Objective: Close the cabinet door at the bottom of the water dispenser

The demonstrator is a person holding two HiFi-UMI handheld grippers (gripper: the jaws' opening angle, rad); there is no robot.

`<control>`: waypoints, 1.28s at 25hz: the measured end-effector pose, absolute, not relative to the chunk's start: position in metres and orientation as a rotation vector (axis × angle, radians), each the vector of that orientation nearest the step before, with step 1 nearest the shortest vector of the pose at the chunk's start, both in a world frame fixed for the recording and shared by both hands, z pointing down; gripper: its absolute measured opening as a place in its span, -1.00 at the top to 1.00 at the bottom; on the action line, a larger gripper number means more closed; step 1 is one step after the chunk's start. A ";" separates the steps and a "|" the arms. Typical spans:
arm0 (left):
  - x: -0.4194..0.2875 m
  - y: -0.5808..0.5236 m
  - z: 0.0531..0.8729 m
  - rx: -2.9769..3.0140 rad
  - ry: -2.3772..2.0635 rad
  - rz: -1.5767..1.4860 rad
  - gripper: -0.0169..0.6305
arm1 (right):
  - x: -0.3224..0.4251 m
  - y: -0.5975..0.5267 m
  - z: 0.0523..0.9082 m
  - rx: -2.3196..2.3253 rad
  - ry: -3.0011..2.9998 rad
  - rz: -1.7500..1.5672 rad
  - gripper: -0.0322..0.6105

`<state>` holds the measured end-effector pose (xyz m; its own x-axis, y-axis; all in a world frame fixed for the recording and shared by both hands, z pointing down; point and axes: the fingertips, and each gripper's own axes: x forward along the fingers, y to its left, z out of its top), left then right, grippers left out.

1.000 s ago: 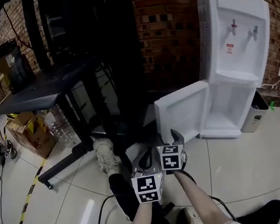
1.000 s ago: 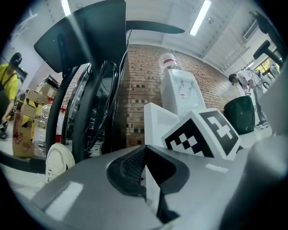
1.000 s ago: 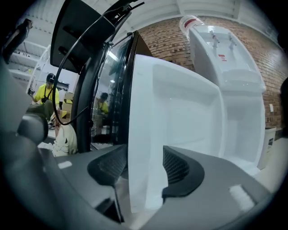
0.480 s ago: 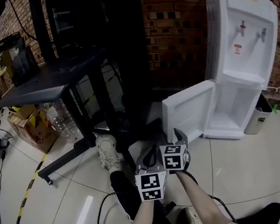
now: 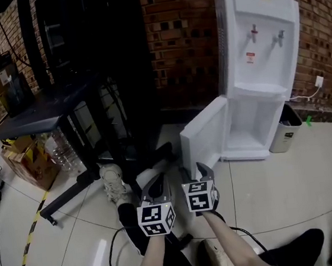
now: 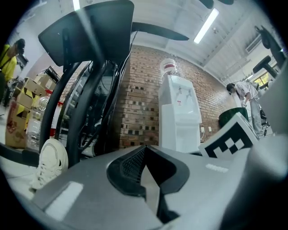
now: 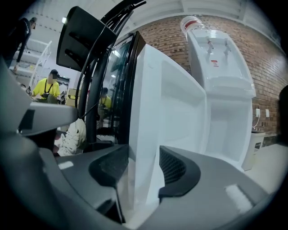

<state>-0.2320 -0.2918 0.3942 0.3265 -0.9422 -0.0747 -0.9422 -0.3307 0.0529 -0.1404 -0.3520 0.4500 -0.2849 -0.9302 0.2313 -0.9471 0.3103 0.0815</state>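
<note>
Right gripper (image 5: 195, 171) has crept up to the cabinet door (image 5: 205, 134) over the last second. Its jaws have just been closing a bit but aren't pinching, and the door's free edge sits in the gap (so it looks ready to push). Left gripper (image 6: 145, 152) is clenched on nothing. The door's mid-frame, swung wide off the water dispenser (image 5: 256, 35), upright, long axis vertical, free edge pointing lower left.
</note>
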 end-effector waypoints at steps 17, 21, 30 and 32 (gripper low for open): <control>-0.105 -0.254 0.392 -2.712 1.595 0.130 0.90 | -0.015 -0.272 0.451 1.867 -2.181 0.077 0.35; -0.075 -0.253 0.391 -2.743 1.550 0.139 0.90 | 0.016 -0.263 0.453 1.928 -2.135 0.102 0.38; -0.008 -0.257 0.382 -2.790 1.435 0.136 0.90 | 0.072 -0.259 0.451 2.010 -2.008 0.115 0.40; 0.003 -0.258 0.382 -2.805 1.423 0.145 0.90 | 0.084 -0.260 0.450 2.026 -1.977 0.112 0.50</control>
<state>0.0034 -0.2582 0.3824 0.5870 -0.8057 -0.0789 -0.8051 -0.5912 0.0481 0.0843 -0.2598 0.4500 0.0461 -0.9625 0.2674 -0.9865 -0.0017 0.1640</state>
